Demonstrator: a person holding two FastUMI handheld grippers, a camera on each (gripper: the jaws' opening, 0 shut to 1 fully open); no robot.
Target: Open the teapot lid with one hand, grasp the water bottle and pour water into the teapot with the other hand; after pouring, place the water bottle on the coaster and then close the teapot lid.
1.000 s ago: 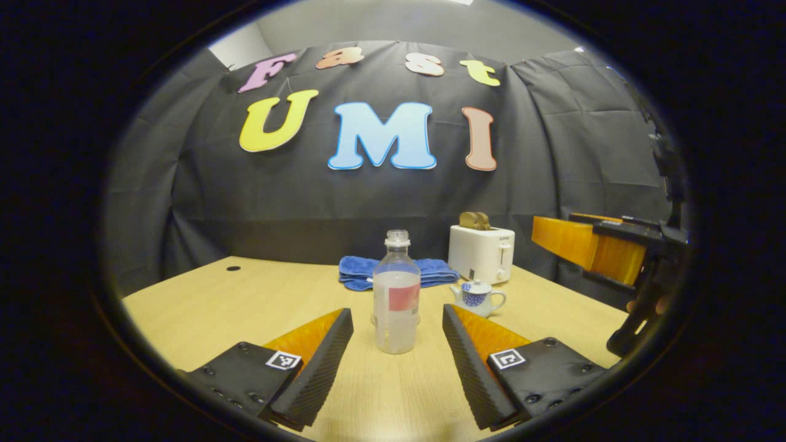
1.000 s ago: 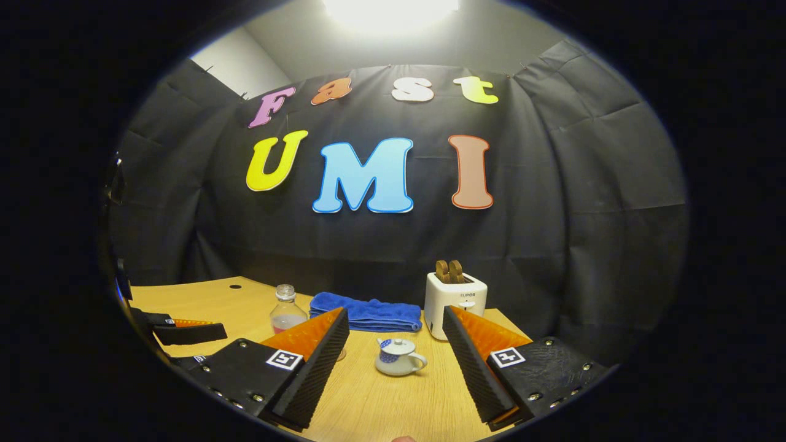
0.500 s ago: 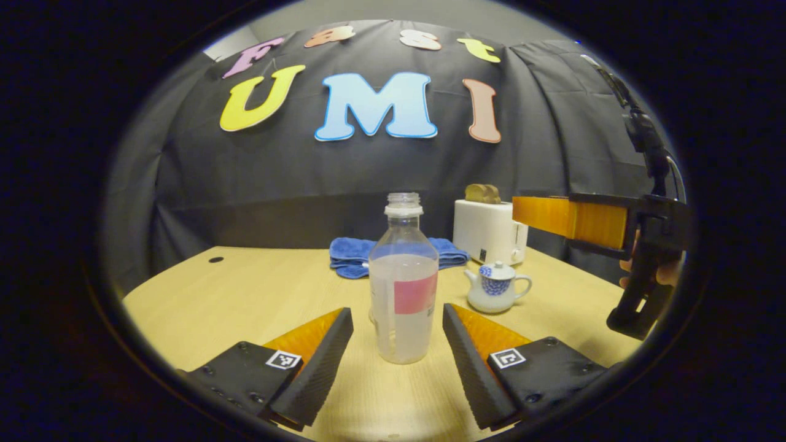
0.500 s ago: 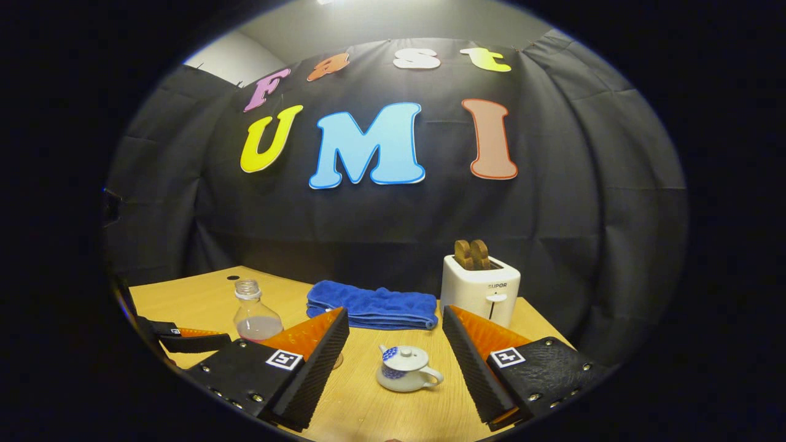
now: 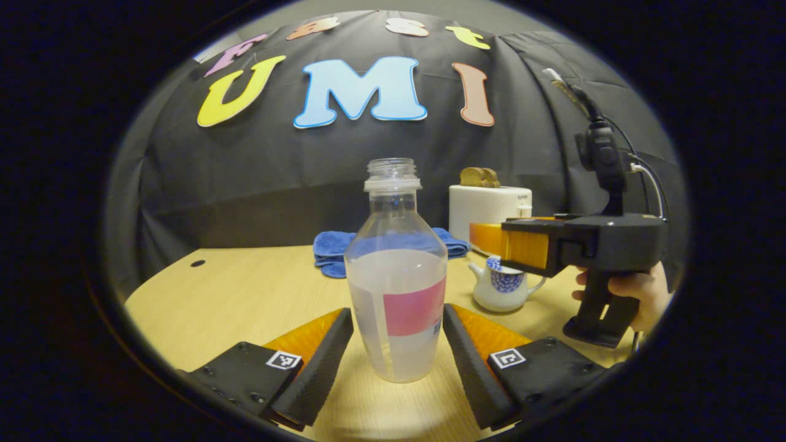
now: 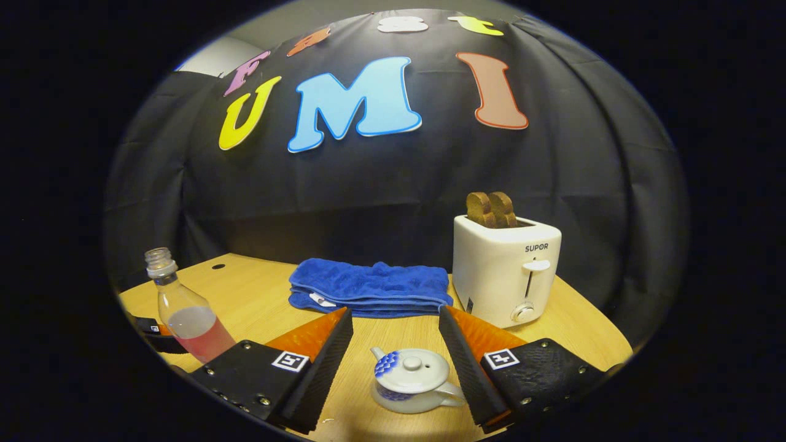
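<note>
Two grippers work over the bench (image 5: 245, 294). The left gripper (image 5: 398, 344) sits low and level, spread, its fingers either side of the upright, capless water bottle (image 5: 396, 270) — not visibly pressing it. The right gripper (image 6: 393, 362), held by a hand (image 5: 638, 293), hovers spread above the lidded teapot (image 6: 411, 377). Right gripper view adds a toaster (image 6: 506, 273) lever and folded blue towel (image 6: 368, 285).

light: dim, from overhead; shadows: soft on table (image 5: 245, 294); focus: sharp; edges: strong fisheye bending
</note>
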